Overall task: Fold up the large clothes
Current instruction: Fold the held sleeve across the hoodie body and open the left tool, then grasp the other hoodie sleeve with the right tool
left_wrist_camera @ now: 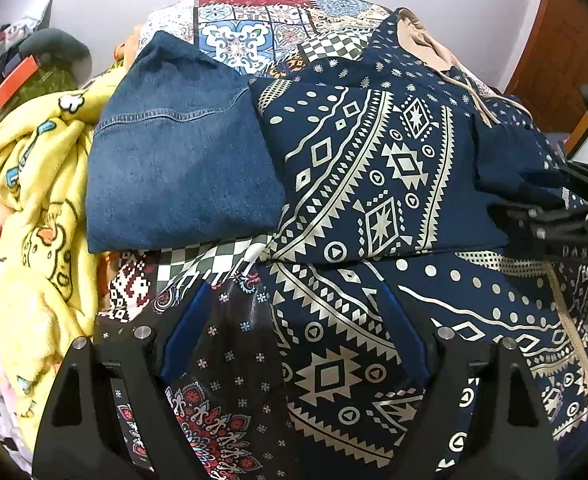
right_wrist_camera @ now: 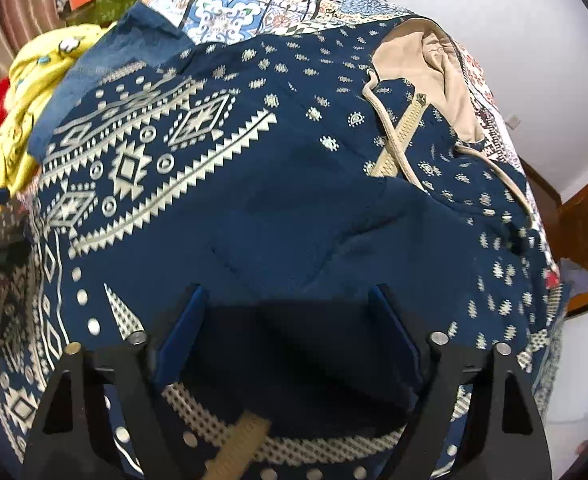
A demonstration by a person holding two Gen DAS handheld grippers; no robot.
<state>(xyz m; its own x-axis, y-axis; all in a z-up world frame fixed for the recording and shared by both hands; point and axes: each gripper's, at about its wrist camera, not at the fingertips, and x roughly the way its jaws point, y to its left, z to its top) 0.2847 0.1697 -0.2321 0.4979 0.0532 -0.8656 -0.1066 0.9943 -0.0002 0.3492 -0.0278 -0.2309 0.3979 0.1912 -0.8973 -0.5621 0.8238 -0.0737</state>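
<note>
A navy hoodie with a cream geometric print [left_wrist_camera: 373,184] [right_wrist_camera: 254,184] lies spread on a patterned bedspread [left_wrist_camera: 238,36] [right_wrist_camera: 230,12]. Its beige-lined hood [right_wrist_camera: 425,76], zipper and drawcord lie at the far right. My left gripper [left_wrist_camera: 294,312] is open and empty, low over the hoodie's near edge and the bedspread. My right gripper [right_wrist_camera: 290,312] is open, its blue pads [right_wrist_camera: 182,336] on either side of a dark fold of the hoodie, without pinching it. The right gripper also shows at the right edge of the left wrist view [left_wrist_camera: 565,208].
Folded blue denim [left_wrist_camera: 174,160] lies left of the hoodie. A yellow cartoon blanket [left_wrist_camera: 38,240] [right_wrist_camera: 26,92] is heaped at the left, with cluttered items [left_wrist_camera: 22,68] behind. White wall behind; a wooden door frame [left_wrist_camera: 561,40] and wooden furniture [right_wrist_camera: 585,216] stand right.
</note>
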